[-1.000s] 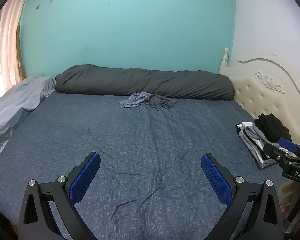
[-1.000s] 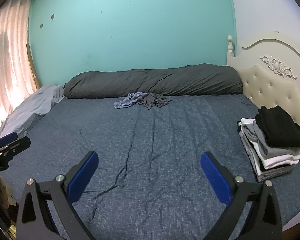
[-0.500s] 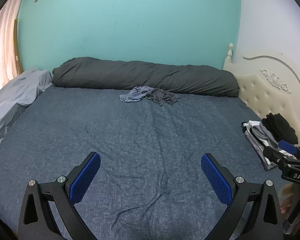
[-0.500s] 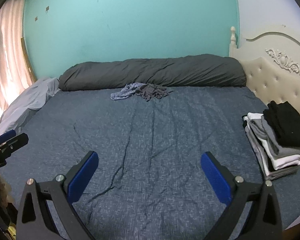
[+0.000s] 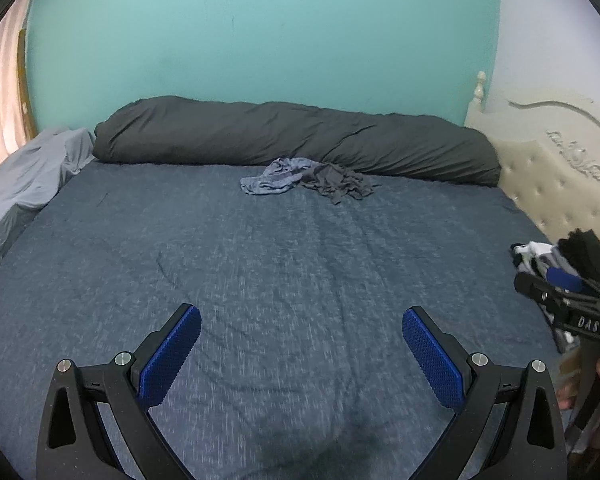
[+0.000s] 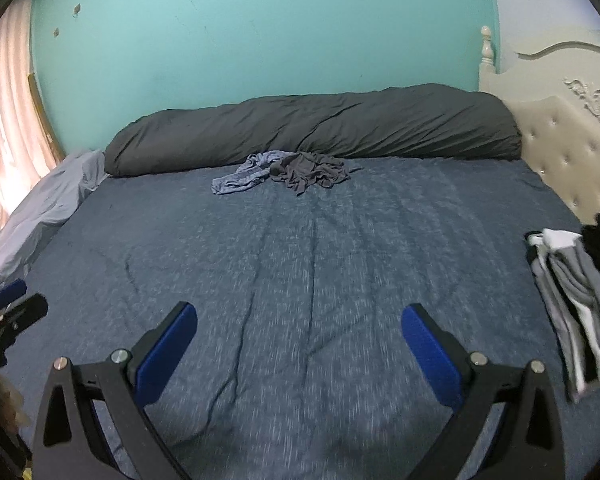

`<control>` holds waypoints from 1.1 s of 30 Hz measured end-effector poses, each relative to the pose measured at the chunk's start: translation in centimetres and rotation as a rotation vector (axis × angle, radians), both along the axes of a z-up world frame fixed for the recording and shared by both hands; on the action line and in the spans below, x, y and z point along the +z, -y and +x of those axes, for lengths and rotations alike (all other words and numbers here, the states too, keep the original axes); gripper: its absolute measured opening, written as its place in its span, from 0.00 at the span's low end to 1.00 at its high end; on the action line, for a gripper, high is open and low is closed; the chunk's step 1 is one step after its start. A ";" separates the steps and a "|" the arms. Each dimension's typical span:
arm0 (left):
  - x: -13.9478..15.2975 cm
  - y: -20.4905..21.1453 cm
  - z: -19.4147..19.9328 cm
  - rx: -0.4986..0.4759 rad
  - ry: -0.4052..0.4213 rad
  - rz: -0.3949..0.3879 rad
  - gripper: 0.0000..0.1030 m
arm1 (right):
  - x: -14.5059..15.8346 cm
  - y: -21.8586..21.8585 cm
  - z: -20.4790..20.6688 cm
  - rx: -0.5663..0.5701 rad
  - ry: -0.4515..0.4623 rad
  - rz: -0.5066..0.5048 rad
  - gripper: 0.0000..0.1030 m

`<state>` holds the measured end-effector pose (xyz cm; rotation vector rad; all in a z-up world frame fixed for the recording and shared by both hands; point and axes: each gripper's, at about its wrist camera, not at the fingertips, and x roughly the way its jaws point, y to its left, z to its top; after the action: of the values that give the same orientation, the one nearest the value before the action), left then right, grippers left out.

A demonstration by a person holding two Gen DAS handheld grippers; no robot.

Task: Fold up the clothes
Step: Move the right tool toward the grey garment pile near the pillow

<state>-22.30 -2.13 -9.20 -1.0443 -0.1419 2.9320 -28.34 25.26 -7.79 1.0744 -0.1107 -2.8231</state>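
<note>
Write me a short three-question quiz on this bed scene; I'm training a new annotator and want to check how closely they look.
1. True or false: the left gripper and the right gripper are both open and hold nothing.
2. The two crumpled garments lie: A) beside the folded stack, B) in front of the rolled dark duvet, C) between the right gripper's fingers.
3. Fill in: the folded stack sits on the blue bedspread near the cream ______.

Key: 1 true; 2 B; 3 headboard.
</note>
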 end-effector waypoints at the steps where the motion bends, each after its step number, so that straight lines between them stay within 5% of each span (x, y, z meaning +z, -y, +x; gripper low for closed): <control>1: -0.5 0.1 -1.0 0.002 0.005 0.002 1.00 | -0.5 0.0 -1.3 0.004 0.002 0.000 1.00; 23: -12.0 4.0 -20.4 0.062 0.120 0.071 1.00 | -12.5 1.4 -29.9 0.023 0.065 0.014 0.98; 26: -12.8 4.5 -22.1 0.064 0.133 0.077 1.00 | -13.7 1.5 -32.5 0.034 0.075 0.026 0.83; 33: -14.6 5.5 -26.1 0.070 0.164 0.092 1.00 | -16.4 2.4 -38.8 0.080 0.122 0.012 0.78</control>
<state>-48.41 -7.60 -23.79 -1.2891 -0.3191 2.8653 -67.15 22.89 -24.23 1.2243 -0.0597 -2.6908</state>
